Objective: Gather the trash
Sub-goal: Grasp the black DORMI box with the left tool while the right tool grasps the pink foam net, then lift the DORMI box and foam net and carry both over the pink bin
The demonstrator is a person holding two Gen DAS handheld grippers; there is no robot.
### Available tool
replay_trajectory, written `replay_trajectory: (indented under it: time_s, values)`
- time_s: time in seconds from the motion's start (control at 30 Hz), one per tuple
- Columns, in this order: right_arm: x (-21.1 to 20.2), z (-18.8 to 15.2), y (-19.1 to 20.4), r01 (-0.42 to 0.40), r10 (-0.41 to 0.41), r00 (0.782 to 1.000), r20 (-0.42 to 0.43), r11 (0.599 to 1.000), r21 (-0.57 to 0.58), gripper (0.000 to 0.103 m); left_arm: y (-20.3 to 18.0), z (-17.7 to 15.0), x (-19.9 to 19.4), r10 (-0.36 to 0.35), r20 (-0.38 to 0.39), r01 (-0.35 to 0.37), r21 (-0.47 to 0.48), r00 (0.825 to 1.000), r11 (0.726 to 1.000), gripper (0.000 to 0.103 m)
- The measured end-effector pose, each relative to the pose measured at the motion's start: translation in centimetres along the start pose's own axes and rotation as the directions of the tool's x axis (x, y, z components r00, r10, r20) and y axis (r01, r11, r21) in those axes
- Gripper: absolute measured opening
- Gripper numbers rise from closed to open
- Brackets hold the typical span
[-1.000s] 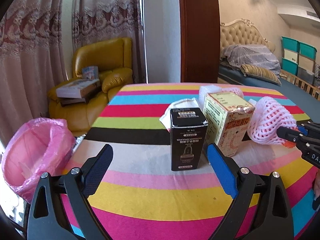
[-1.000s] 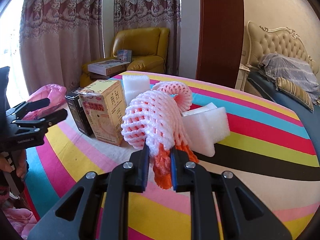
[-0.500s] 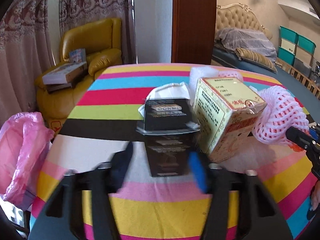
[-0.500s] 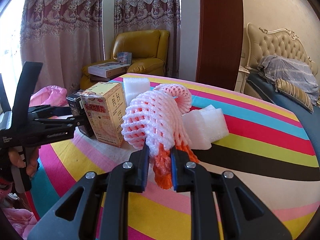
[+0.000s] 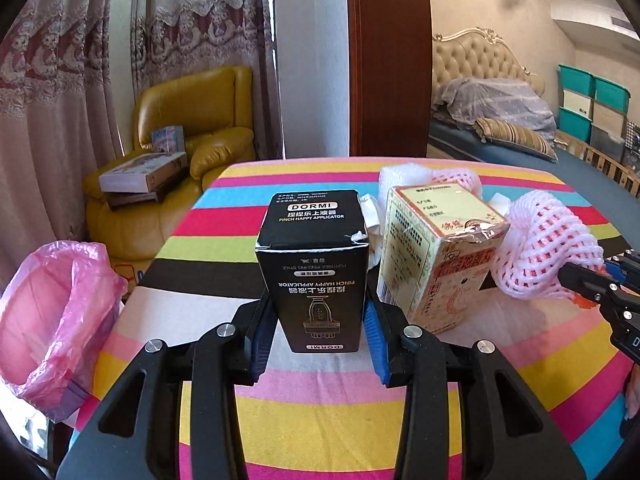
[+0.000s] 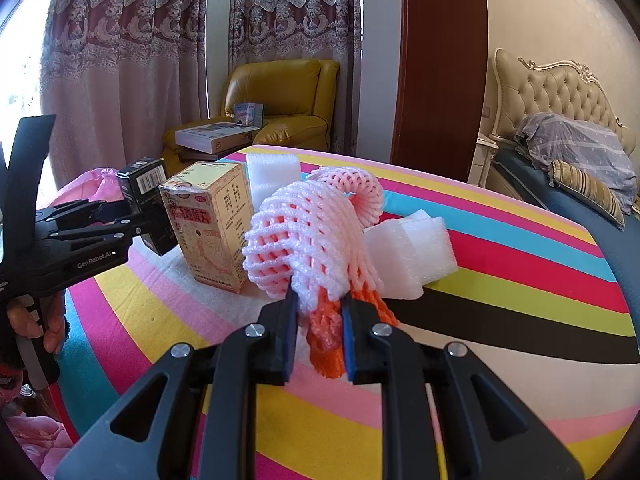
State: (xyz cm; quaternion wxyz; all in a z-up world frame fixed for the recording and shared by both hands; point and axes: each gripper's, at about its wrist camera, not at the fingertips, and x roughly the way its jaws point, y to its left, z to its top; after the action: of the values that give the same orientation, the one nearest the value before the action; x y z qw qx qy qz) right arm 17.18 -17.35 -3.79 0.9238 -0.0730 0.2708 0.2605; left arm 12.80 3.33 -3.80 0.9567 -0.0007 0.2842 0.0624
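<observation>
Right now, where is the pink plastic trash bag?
In the left wrist view, the pink plastic trash bag hangs open off the striped table's left edge, before the yellow armchair.

A table with a bright striped cloth [image 5: 280, 420] stands in a sunny bedroom. Behind it hang long lacy curtains [image 6: 120, 60], and bright daylight comes through them. A yellow armchair [image 5: 192, 128] sits in the corner with 2 flat boxes [image 5: 144, 172] on it. A dark brown wooden post [image 5: 388, 60] stands beside a bed [image 5: 520, 136] with a puffy cream headboard [image 6: 560, 88]. Green and white bins [image 5: 592, 104], maybe 6, are stacked by the wall.
</observation>
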Motion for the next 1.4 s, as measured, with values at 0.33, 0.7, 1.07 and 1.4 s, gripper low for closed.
replay_trajectory:
  time_s: [0.33,0.7,1.07,1.4]
  values:
    - [-0.2,-0.2,0.1,0.009,-0.009,1.000,0.008,1.000,-0.004,0.018,0.7,0.1,-0.7,-0.001,0.043,0.002,-0.024,0.999,1.000,0.037]
    - [-1.4,-0.5,0.9,0.015,-0.014,0.998,0.063,1.000,-0.027,0.018,2.0,-1.5,-4.0,-0.036,0.092,0.042,-0.066,0.995,0.997,0.037]
    - [-3.9,-0.1,5.1,-0.086,0.096,0.990,0.101,0.991,-0.101,0.018,2.9,-3.6,-7.8,-0.034,0.119,0.038,-0.032,0.992,0.999,0.038]
    - [-7.2,1.6,8.6,-0.144,0.174,0.968,0.178,0.975,-0.168,0.018,4.9,-3.6,-11.3,0.004,0.183,0.004,-0.046,0.983,0.999,0.038]
